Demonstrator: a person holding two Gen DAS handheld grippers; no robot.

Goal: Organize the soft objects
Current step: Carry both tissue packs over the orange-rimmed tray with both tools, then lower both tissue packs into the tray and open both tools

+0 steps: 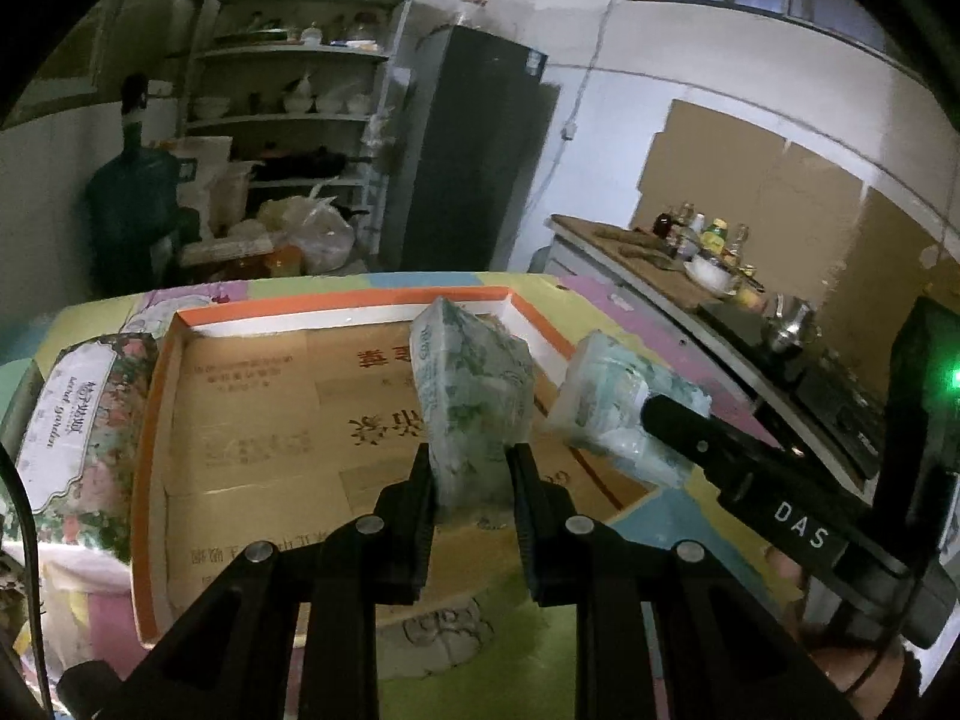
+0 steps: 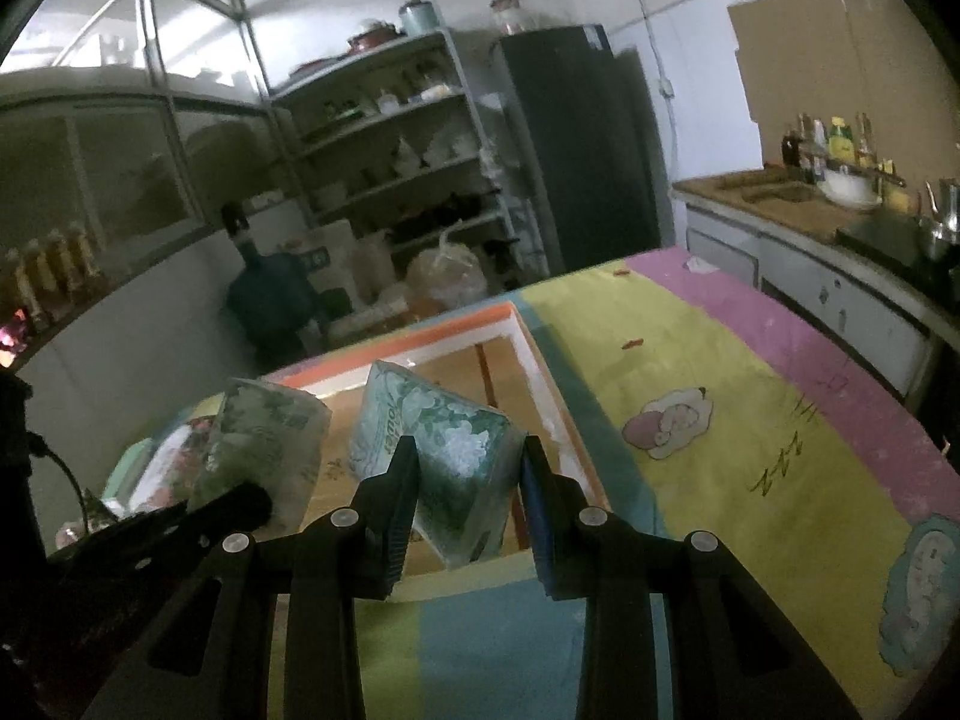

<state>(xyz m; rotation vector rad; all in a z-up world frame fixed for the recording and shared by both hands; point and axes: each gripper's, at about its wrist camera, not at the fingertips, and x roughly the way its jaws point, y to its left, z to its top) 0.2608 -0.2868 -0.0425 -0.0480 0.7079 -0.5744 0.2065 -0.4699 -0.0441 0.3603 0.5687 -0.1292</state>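
Two packs: each soft green-and-white floral plastic-wrapped tissue pack is carried in its own gripper, both above the box at centre frame.
Left pack: the tissue pack in the left wrist view [image 1: 474,396] stands on end between the black fingers of the left gripper [image 1: 471,468], pinched near its lower end so most of it pokes forward and up, over the box floor.
Left gripper state: clamped on that pack, pads dimpling the wrapper from both sides; a squeezed hold suits something that gives.
Right pack: the second tissue pack [image 2: 447,468] sits tilted, one corner forward, in the right gripper [image 2: 468,480], hanging over the box's near right corner.
Right gripper state: pressed onto the pack on its left side; the right pad looks just touching, so I judge it gripped but lightly.
Side by side: in the left wrist view the right-hand pack [image 1: 624,414] shows at centre right, close beside the first but apart from it, probably so both can go down without colliding.
Box: the shallow cardboard tray with an orange-and-white rim [image 1: 180,396] lies open, its brown printed floor bare, which I take as the destination.
Beside it: a large floral-wrapped bundle [image 1: 78,438] rests at the left edge, against the tray's outer wall.
Underneath: a pastel cartoon-print cloth [image 2: 750,420] covers the table.
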